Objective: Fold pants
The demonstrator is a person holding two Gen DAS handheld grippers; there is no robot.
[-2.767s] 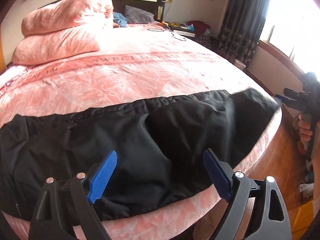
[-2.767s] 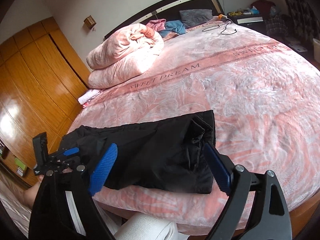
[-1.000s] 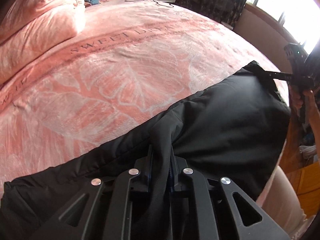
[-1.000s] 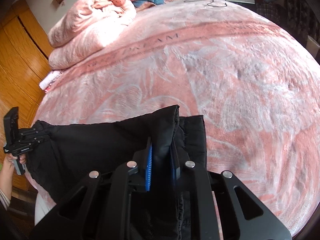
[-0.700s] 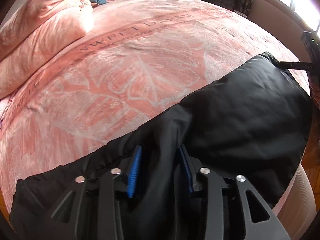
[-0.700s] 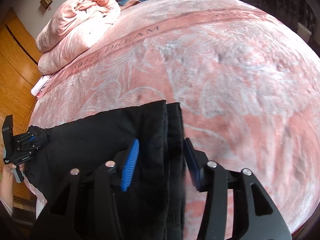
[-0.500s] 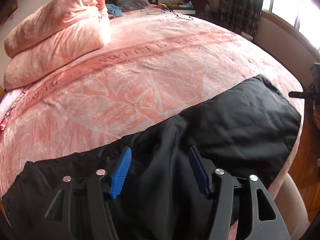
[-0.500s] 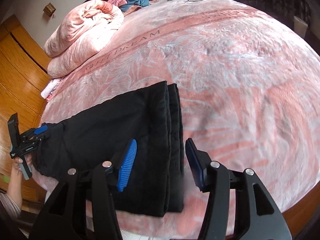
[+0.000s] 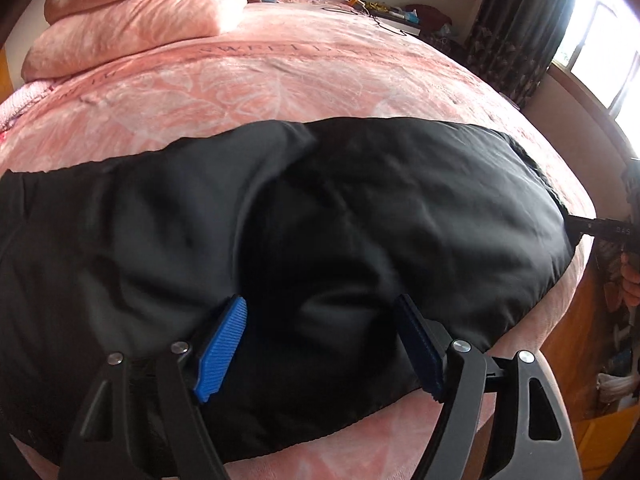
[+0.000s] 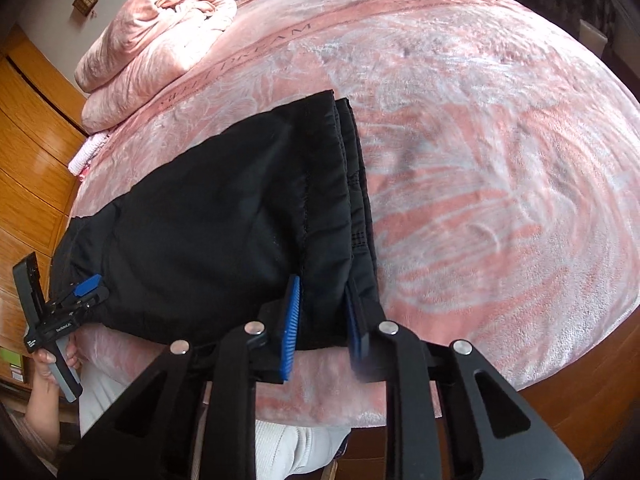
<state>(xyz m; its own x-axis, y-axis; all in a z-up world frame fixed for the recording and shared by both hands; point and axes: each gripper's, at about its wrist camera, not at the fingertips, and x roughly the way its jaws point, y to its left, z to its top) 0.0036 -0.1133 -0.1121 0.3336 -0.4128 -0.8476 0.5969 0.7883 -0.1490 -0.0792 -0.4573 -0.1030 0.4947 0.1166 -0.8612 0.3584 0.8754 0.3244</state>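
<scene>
Where right wrist looks, pants (image 10: 224, 208) hem layers.

Black pants (image 10: 224, 208) on pink, seemingly leaf-patterned bedspread (image 10: 480, 140); blue-padded tongs (image 9: 320, 344).

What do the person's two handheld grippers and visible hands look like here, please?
Both the left gripper and right gripper have black, triangular-cutout plastic fingers with silver rivets and ribbed blue pads. A bare hand grips a grey handle.

My left gripper (image 9: 320, 344), jaws spread wide, blue pads (image 9: 222, 350) facing inward. My right gripper (image 10: 322, 314), jaws narrower but parted. Each gripper is held in one hand (image 10: 50, 364).
</scene>
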